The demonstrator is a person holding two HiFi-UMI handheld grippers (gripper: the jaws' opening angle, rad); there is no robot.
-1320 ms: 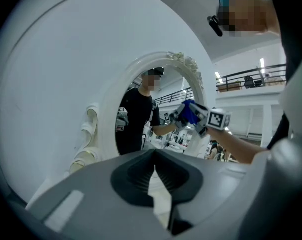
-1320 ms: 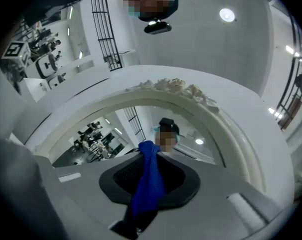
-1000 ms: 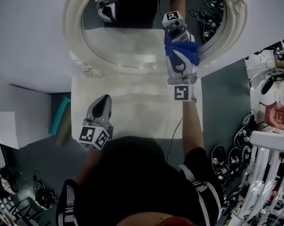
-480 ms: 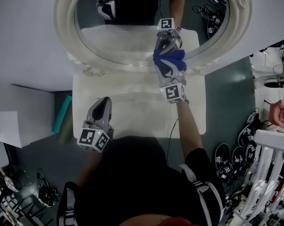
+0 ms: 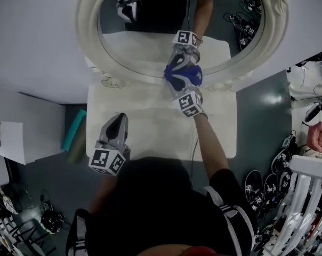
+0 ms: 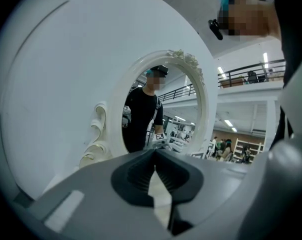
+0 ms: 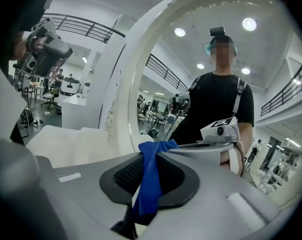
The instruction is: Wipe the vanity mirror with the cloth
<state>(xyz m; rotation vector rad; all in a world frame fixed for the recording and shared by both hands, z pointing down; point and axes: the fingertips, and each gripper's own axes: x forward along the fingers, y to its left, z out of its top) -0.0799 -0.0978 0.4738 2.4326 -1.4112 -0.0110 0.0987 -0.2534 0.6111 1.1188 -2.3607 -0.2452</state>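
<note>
Along the lower edge of the vanity mirror, the right gripper has its jaws clamped on the blue cloth, which is pressed against the glass. Compared with a second ago, gripper and cloth sit further left along that edge. Left gripper has kept its place over the white table, with its jaws together and nothing between them.
</note>
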